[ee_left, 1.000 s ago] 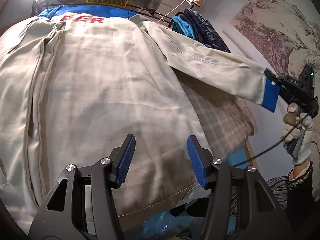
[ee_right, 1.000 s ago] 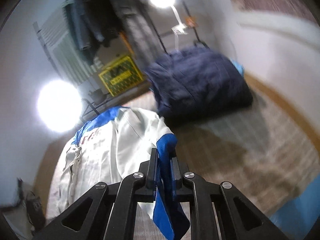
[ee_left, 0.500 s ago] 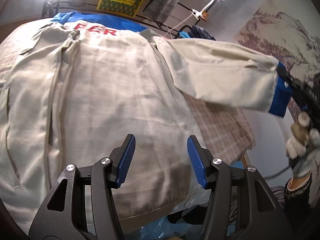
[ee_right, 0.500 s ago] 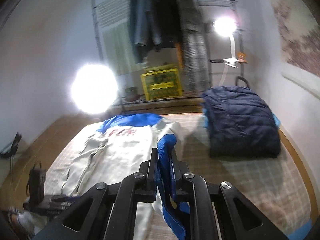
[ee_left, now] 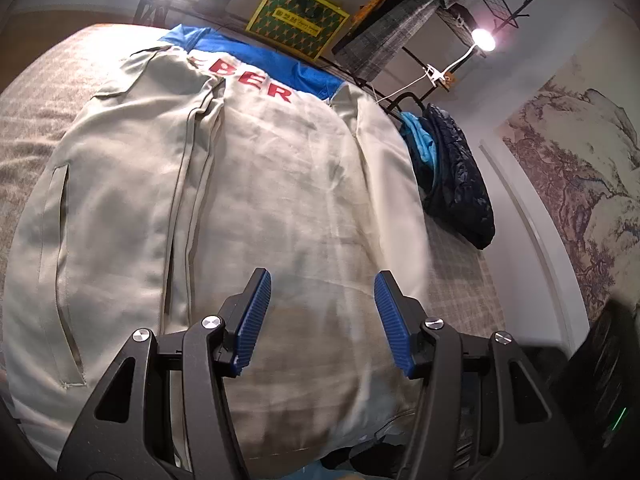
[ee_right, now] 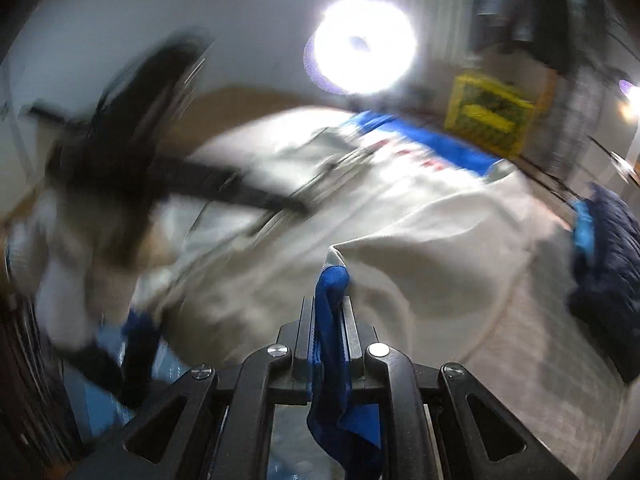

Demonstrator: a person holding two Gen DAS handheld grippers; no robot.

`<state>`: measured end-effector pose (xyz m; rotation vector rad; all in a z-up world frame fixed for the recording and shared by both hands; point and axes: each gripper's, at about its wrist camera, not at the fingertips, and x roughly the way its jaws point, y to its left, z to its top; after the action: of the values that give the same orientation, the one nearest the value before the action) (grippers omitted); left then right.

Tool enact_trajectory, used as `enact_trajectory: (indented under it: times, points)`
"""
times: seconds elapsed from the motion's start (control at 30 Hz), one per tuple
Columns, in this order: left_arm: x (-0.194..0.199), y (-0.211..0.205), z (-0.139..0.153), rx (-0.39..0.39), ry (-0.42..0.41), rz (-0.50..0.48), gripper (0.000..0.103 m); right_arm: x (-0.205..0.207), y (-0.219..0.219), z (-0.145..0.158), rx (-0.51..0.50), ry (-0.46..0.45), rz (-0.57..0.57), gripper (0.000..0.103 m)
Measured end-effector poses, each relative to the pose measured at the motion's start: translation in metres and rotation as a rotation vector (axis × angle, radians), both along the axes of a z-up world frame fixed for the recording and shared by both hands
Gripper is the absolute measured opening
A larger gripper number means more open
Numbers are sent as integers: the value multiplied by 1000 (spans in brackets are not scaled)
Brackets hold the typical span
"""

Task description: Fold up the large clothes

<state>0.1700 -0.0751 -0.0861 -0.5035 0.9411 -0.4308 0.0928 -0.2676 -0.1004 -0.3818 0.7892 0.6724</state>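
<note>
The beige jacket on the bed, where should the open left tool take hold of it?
Judging by its pose, grip the jacket at the bottom hem, coming from the near bed edge: the hem lies flat just below the open left tool.

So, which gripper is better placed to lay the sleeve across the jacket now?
The right gripper: its jaws are shut on the blue cuff, with the sleeve already over the jacket. The left gripper is open above the hem and holds nothing.
</note>
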Motion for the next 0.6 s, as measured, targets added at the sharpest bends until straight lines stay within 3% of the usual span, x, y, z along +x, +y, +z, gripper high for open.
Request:
enact_trajectory:
  times: [0.1,0.27,0.3,0.37,0.53,0.6]
  points:
    - [3,0,-6,4,22,2,55,-17,27,-32,-96,36,113,8]
    - [8,1,-14,15,48,3,55,-21,31,-53,-141,78,158,13]
    - [7,1,-16,18,52,2,55,-19,27,-50,-118,100,165,27]
    - [5,1,-21,14,72,-5,55,-17,13,-41,-64,138,167,38]
    - [-8,-4,-36,-46,158,-63,55,7,-43,-14,146,213,119,43]
    - [-17,-6,-44,-79,201,-82,55,27,-81,-3,257,221,22,46]
